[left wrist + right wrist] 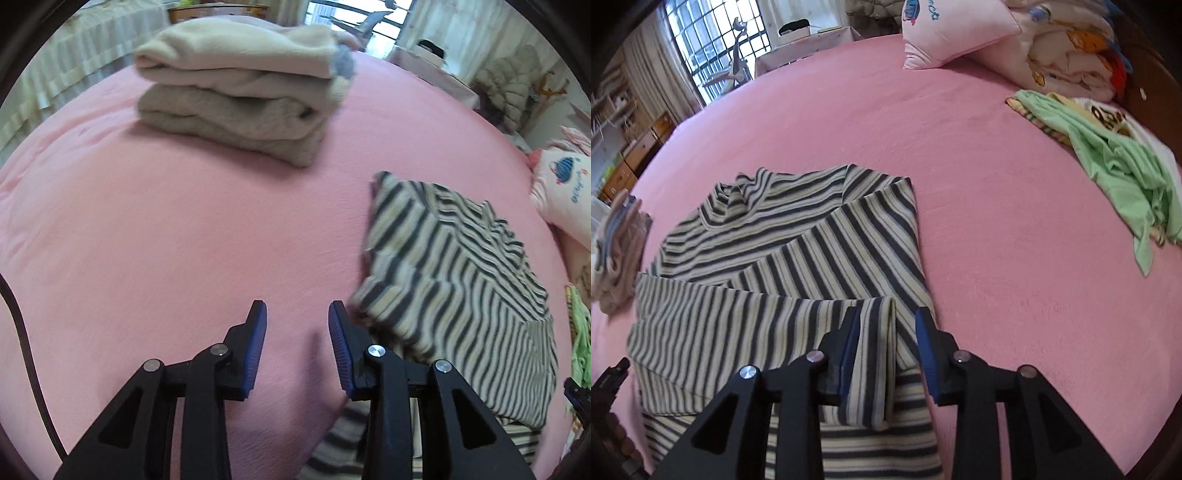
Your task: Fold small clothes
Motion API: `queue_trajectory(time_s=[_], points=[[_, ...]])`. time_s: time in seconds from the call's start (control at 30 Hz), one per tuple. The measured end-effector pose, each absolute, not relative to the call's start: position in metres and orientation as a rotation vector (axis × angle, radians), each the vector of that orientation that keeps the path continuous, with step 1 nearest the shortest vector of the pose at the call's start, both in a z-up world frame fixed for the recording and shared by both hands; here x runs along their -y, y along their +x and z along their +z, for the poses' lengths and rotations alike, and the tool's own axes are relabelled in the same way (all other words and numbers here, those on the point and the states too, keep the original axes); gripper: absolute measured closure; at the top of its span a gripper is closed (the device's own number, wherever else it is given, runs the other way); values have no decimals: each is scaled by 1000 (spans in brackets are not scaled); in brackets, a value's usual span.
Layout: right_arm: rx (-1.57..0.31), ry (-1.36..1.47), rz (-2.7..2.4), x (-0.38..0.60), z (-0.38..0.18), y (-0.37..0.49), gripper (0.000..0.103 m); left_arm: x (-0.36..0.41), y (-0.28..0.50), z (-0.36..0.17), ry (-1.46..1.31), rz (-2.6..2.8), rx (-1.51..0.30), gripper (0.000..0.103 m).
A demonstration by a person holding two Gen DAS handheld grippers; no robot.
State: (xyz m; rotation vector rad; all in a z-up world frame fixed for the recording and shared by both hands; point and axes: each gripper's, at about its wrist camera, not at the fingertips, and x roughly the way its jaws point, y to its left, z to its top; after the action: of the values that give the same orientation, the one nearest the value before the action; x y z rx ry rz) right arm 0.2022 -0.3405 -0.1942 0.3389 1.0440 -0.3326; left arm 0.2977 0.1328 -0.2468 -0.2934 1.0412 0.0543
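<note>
1. A soft striped top with dark and cream lines [783, 258] is lying partly folded on the big pink bed cover [997, 258].
2. The right claw [886, 314] is hanging just over the near right part of the striped top. Its two blue pads are sitting apart. A folded sleeve edge is lying between them, but the pads are not pinching it.
3. The left claw [297, 308] is hanging over bare pink bed cover [166, 240]. Its blue pads are standing apart with nothing between them.
4. In the left view, the striped top [461, 280] is lying just to the right of the left claw, and its edge is looking blurry.
5. A neat pile of folded fluffy cream and beige clothes [240, 85] is sitting far off, on the left part of the bed.
6. A crumpled light green shirt [1126, 173] is lying on the far right side, well apart from the striped top.
7. A pink pillow with a blue picture [953, 29] is resting at the far end of the bed.
</note>
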Motion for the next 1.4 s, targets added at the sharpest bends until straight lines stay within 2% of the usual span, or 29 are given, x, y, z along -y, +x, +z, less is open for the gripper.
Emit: queue_trajectory(time_s=[0.2,0.3,0.33,0.37,0.4,0.63,0.7,0.87,1.13,1.33,1.37,1.4], points=[[-1055,325,-297,332,-201,206,72,-118,327,-266,-291,-44,-1120,70],[-1072,307,-287,326,-209,211,72,-123,336,-276,-327,-26,-1133,75],[-1077,296,-284,324,-212,213,72,-124,339,-276,-329,-18,-1129,77],[-1081,282,-284,322,-215,215,72,-125,341,-278,-318,-2,-1127,89],[-1089,263,-288,319,-219,218,72,-125,342,-279,-293,20,-1132,94],[-1104,249,-299,323,-230,220,72,-117,341,-257,-201,0,-1122,94],[-1093,254,-296,325,-227,218,72,-114,344,-248,-209,-47,-1119,90],[-1081,263,-282,327,-223,216,72,-99,371,-234,-196,-152,-1133,88],[-1073,226,-245,314,-226,218,72,-73,444,-257,-177,-238,-1201,88],[-1064,189,-230,308,-226,218,72,-72,470,-275,-257,-292,-1221,88],[-1065,184,-229,308,-227,218,72,-73,471,-275,-266,-292,-1213,90],[-1065,182,-228,307,-228,218,72,-74,469,-274,-272,-296,-1201,97]])
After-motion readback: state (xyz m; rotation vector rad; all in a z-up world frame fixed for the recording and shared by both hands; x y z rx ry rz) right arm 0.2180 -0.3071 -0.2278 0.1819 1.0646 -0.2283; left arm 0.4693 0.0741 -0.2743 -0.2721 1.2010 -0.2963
